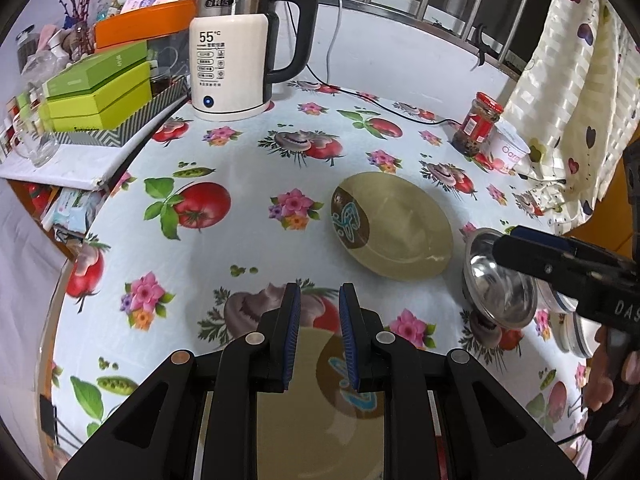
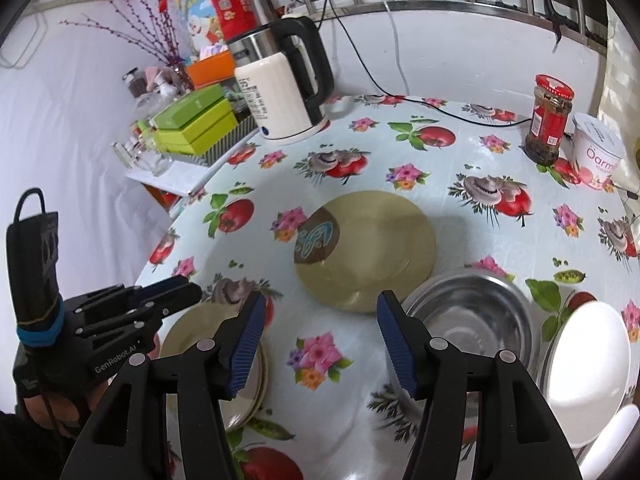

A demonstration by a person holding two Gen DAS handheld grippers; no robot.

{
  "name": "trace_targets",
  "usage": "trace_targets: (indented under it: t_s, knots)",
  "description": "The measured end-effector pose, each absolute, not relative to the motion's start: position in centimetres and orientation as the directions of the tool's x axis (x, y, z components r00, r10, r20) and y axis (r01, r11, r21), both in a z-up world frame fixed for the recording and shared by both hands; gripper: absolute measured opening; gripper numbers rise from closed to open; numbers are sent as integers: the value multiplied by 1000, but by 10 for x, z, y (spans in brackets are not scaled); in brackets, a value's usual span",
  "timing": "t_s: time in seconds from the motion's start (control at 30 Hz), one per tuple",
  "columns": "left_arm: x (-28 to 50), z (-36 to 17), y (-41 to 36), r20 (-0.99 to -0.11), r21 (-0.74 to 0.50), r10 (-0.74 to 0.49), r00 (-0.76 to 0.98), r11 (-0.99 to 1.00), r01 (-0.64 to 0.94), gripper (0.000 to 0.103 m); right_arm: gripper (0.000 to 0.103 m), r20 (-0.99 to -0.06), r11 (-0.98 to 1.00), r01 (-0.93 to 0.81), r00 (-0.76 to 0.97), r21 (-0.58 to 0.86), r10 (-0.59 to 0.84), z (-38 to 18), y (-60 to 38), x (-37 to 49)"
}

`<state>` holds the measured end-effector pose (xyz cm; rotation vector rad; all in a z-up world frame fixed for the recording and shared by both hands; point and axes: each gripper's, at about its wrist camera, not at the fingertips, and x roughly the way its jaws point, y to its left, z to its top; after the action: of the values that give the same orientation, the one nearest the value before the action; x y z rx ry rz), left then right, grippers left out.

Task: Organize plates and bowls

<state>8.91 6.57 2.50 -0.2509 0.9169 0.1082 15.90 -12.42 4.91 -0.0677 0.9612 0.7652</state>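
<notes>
2 olive plates [image 2: 366, 250] [image 2: 212, 360]; 1 steel bowl [image 2: 474, 320]; 1 white bowl [image 2: 586, 364]; 1 kettle [image 1: 236, 56]; 1 jar [image 1: 478, 124]; 1 yogurt tub [image 1: 510, 152]; 2 green boxes [image 1: 96, 70] [image 1: 100, 104]

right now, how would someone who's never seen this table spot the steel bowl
Start at the white electric kettle at the back of the flowered tablecloth and come forward past the tan plate lying alone mid-table. Just right of it sits the steel bowl, the only shiny metal dish, beside a white bowl.
</notes>
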Motion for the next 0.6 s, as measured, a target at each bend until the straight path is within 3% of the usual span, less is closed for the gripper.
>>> trace_targets:
  t_s: [0.6]
  knots:
    - [137,9,75,-810,-206,-64,583,962,-181,20,57,-801,771,-569,300,285,518,27,-118,221]
